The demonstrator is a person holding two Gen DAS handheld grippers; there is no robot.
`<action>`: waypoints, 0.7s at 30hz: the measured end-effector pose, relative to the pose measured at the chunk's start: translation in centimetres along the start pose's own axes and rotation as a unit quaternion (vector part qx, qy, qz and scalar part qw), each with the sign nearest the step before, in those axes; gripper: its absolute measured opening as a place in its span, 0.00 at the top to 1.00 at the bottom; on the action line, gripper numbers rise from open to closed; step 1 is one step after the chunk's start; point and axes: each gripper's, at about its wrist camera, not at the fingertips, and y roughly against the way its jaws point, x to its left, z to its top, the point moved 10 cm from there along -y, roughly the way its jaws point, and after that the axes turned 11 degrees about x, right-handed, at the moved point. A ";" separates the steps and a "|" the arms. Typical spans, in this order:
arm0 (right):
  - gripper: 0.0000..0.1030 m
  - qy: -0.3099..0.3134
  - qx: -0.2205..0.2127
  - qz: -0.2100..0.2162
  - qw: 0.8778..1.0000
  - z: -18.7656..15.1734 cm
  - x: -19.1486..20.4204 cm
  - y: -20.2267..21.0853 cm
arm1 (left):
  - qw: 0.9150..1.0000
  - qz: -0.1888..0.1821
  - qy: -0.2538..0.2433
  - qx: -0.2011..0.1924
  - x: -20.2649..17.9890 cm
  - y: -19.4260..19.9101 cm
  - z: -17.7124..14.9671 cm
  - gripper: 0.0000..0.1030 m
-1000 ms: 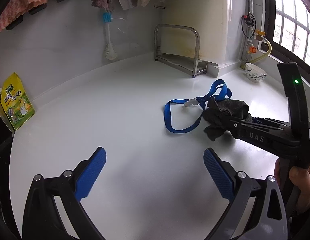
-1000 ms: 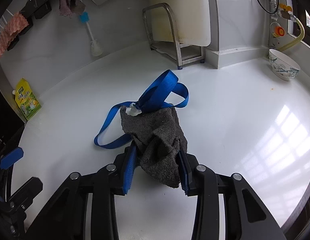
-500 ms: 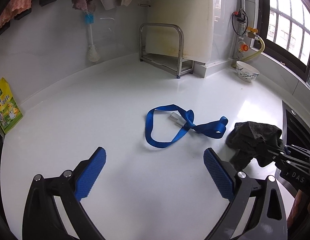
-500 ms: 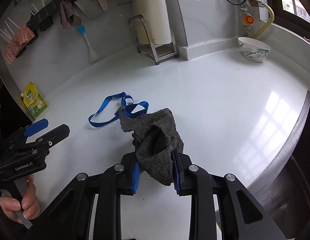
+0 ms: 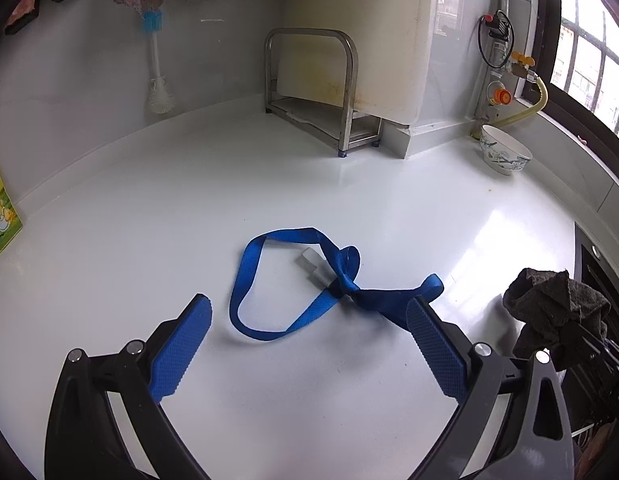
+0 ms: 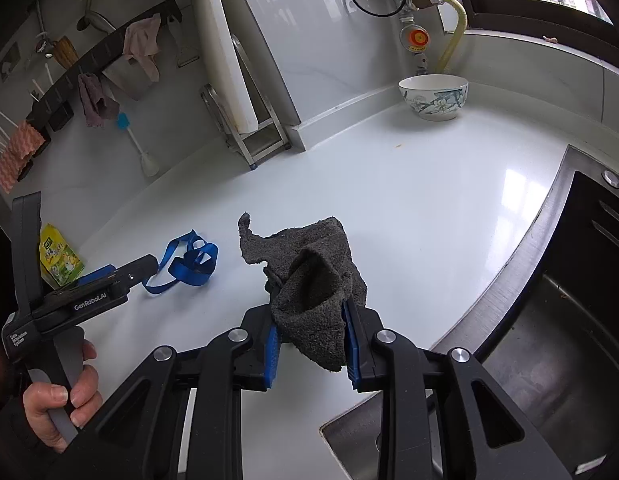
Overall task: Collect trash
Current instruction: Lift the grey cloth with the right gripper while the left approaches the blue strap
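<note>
A blue strap with a small clear clip lies knotted on the white counter. My left gripper is open and empty, its fingers wide on either side of the strap's near end, just above the counter. My right gripper is shut on a dark grey rag and holds it lifted above the counter near the sink. The rag also shows at the right edge of the left wrist view. The strap shows in the right wrist view, to the left, in front of the left gripper.
A steel sink drops off at the counter's right. A patterned bowl stands by the window wall. A metal rack holding a white board, a hanging brush and a yellow-green packet line the back and left.
My right gripper has carried the rag up and to the right, off the strap and toward the sink. My left gripper has moved in on the strap, still open.
</note>
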 end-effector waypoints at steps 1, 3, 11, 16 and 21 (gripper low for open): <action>0.75 -0.001 0.001 0.002 1.000 -0.1 0.0 0.0 | 1.000 0.002 0.004 0.000 -0.1 -0.3 0.2 0.07; 0.75 -0.001 0.001 0.008 1.000 -0.1 0.1 -0.1 | 1.000 0.015 0.008 0.002 -0.3 -1.0 0.6 0.07; 0.75 -0.006 -0.008 0.023 1.000 0.1 0.0 0.6 | 0.998 0.045 0.010 0.032 -1.2 -4.0 0.0 0.07; 0.75 -0.010 -0.013 0.028 0.999 0.3 0.0 0.9 | 0.998 0.047 0.010 0.035 -1.8 -4.5 0.2 0.07; 0.75 -0.011 -0.016 0.032 0.999 0.4 0.0 1.2 | 0.996 0.072 -0.007 0.054 -2.2 -5.7 -0.1 0.20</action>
